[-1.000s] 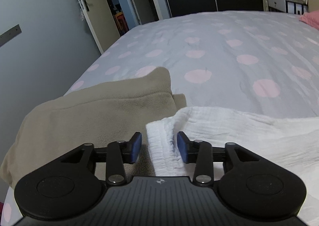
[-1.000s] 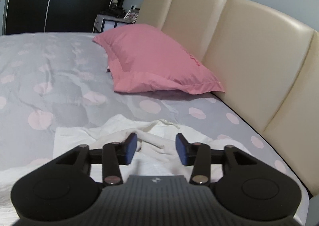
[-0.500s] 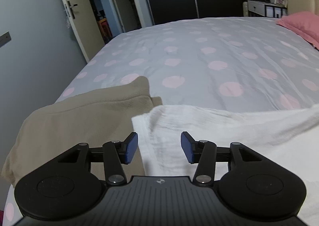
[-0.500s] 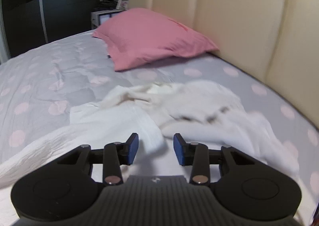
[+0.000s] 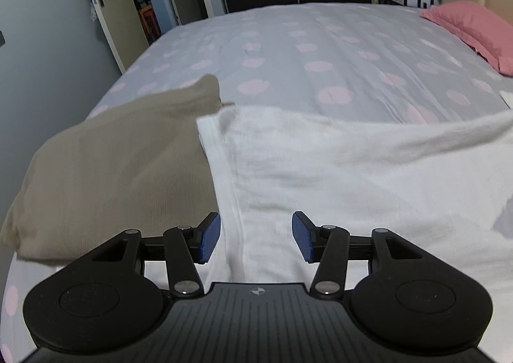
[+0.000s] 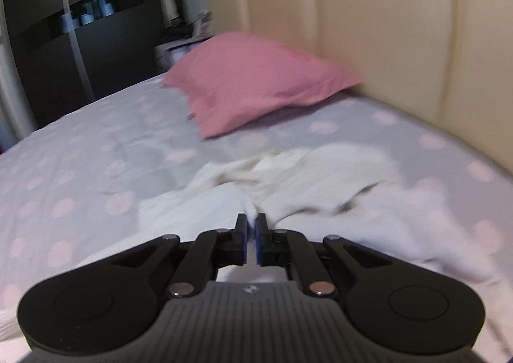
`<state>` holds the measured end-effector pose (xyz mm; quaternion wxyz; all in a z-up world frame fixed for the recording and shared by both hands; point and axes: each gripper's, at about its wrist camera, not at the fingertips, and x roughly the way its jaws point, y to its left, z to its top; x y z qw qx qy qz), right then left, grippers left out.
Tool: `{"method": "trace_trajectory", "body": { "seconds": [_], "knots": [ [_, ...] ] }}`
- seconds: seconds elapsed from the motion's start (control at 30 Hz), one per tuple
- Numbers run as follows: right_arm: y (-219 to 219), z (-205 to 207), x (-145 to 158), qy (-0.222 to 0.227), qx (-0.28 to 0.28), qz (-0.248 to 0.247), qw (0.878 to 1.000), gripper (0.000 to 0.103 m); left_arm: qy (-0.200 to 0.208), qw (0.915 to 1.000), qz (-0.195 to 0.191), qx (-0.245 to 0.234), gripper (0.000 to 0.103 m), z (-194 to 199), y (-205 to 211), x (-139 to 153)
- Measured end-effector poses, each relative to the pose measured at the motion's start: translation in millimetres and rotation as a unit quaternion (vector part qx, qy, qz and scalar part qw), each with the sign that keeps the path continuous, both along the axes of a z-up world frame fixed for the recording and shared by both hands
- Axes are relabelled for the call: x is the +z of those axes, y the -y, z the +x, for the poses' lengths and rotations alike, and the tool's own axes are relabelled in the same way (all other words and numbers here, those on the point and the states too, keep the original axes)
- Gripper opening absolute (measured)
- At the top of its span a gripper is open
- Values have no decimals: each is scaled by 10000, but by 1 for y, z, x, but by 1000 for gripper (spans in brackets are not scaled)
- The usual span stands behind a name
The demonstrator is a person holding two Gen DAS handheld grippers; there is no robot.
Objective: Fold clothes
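A white garment [image 5: 352,177] lies spread over the near part of the bed, its hemmed left edge running away from me. My left gripper [image 5: 256,235] hovers just above that hem, open, the blue pads clear of the cloth on both sides. In the right wrist view the same white garment [image 6: 320,190] is rumpled near the headboard. My right gripper [image 6: 251,228] is shut on a pinched fold of it, and the cloth rises in a ridge at the fingertips.
A folded beige garment [image 5: 121,170] lies on the bed's near left corner, touching the white one. A pink pillow [image 6: 256,81] rests against the cream headboard [image 6: 384,26]. The dotted grey bedcover [image 5: 320,42] stretches far ahead. A door [image 5: 105,10] stands beyond the left bed edge.
My right gripper's jaws have closed on a fold of the white garment after sliding over it. My left gripper has shifted right along the hem, and its jaws stand a little wider.
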<state>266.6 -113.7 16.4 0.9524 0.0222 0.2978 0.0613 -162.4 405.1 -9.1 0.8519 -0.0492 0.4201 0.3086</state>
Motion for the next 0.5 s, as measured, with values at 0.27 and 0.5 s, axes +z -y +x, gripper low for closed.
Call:
{"method": "trace_trajectory", "body": {
  "seconds": [0.27, 0.5],
  "knots": [
    [41, -4, -12, -507, -377, -29, 9980, 10, -14, 9993, -120, -351, 47, -31, 23, 3],
    [57, -24, -8, -656, -300, -79, 9974, 17, -147, 9950, -89, -980, 47, -51, 57, 0]
  ]
}}
